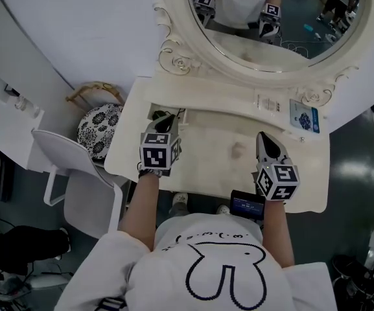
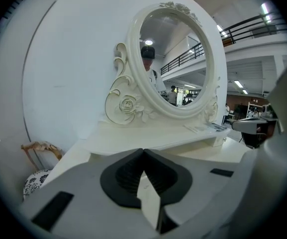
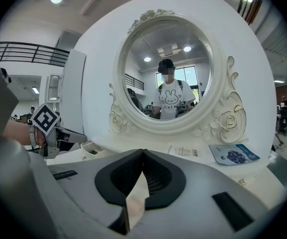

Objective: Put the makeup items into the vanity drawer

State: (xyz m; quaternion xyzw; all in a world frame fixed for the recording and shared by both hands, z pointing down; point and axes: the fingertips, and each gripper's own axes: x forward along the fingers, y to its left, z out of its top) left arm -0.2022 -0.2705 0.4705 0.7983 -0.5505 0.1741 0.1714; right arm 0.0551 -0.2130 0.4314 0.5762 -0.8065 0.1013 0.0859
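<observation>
At your far left a white chair (image 1: 57, 154) stands beside the vanity (image 1: 206, 141), and a stool (image 1: 99, 127) with a black-and-white patterned cushion sits just behind the chair, against the wall. Your left gripper (image 1: 164, 118) hangs over the left rear of the cream tabletop. Its jaws are pressed together at the tips and nothing sits between them. Just below those tips, the right gripper view shows a small open compartment (image 3: 90, 151) in the vanity's raised back shelf. There is something dark inside it, and you cannot tell from here whether that is a makeup item. The oval mirror (image 1: 238, 41) in its carved frame rises behind the middle of the shelf and reflects you and both grippers. At the front edge, just left of your right wrist, there is a dark box (image 1: 247, 206) with a blue face. Your right gripper (image 1: 263, 138) is over the right half of the top, its jaws also closed tip to tip with nothing between them. Beyond it, a small printed label (image 1: 268, 102) and a blue leaflet (image 1: 304, 117) lie on the shelf at the mirror's right foot.
</observation>
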